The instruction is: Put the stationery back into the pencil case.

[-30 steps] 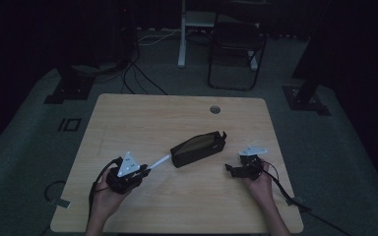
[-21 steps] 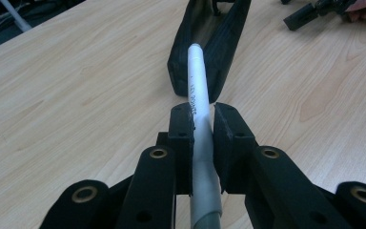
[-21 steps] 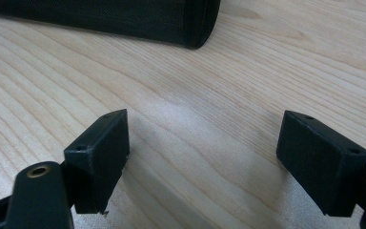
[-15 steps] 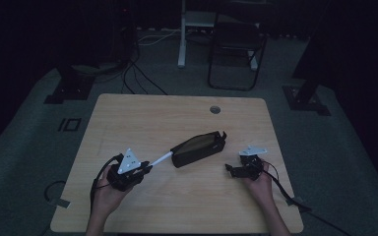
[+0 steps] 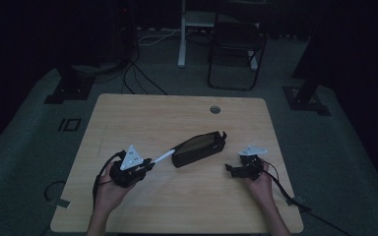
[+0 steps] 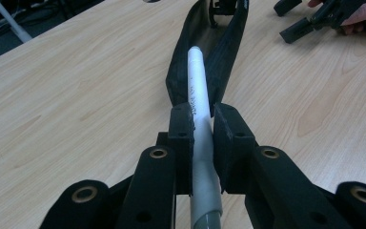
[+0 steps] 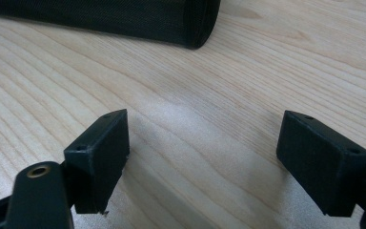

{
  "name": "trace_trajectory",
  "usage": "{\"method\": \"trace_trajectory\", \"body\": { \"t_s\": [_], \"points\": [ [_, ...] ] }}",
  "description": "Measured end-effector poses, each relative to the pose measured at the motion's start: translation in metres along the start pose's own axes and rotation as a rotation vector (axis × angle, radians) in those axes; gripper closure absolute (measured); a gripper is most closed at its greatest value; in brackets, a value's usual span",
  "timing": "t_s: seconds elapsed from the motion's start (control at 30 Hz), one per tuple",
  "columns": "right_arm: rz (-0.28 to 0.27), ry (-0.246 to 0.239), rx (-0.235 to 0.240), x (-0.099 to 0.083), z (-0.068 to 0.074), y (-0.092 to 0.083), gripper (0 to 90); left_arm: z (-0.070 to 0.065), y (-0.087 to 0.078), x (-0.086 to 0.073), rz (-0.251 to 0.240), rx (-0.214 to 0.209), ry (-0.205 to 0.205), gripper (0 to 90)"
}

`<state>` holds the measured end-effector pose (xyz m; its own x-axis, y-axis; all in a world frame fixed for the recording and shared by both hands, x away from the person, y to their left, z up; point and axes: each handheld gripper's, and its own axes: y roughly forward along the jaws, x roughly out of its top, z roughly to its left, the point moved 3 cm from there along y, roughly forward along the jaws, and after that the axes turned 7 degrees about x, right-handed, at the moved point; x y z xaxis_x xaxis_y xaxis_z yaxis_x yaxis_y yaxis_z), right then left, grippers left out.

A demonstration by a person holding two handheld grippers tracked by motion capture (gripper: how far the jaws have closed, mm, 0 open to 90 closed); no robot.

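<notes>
Your left tongs [image 6: 201, 125] clamp a white pen [image 6: 196, 90] whose tip pokes into the open black pouch [image 5: 198, 149] lying mid-table [image 5: 142, 118], while your right tongs [image 7: 202, 160] rest gaping and empty just beside that pouch.

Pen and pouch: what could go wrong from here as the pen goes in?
1. The left gripper clamps the pen well back from its tip, which sits just at the pouch mouth. A push could pivot the pen and catch it on the fabric edge.
2. The right gripper is open beside the pouch, not holding it, so the pouch may slide across the table when pushed.
</notes>
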<state>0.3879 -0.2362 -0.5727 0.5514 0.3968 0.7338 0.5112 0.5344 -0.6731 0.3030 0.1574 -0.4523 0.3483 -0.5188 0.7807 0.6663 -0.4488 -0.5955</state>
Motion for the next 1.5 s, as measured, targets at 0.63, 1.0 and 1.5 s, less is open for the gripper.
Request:
{"method": "trace_trajectory", "body": {
  "t_s": [0.63,1.0,1.5],
  "points": [
    [0.0,0.001,0.0,0.0,0.0,0.0,18.2,0.001,0.008,0.013,-0.023,-0.009,0.002,78.9],
    [0.0,0.0,0.0,0.0,0.0,0.0,18.2,0.002,0.015,0.017,-0.029,-0.02,-0.005,78.9],
    [0.0,0.0,0.0,0.0,0.0,0.0,18.2,0.004,0.022,0.021,-0.043,-0.055,-0.012,78.9]
  ]
}}
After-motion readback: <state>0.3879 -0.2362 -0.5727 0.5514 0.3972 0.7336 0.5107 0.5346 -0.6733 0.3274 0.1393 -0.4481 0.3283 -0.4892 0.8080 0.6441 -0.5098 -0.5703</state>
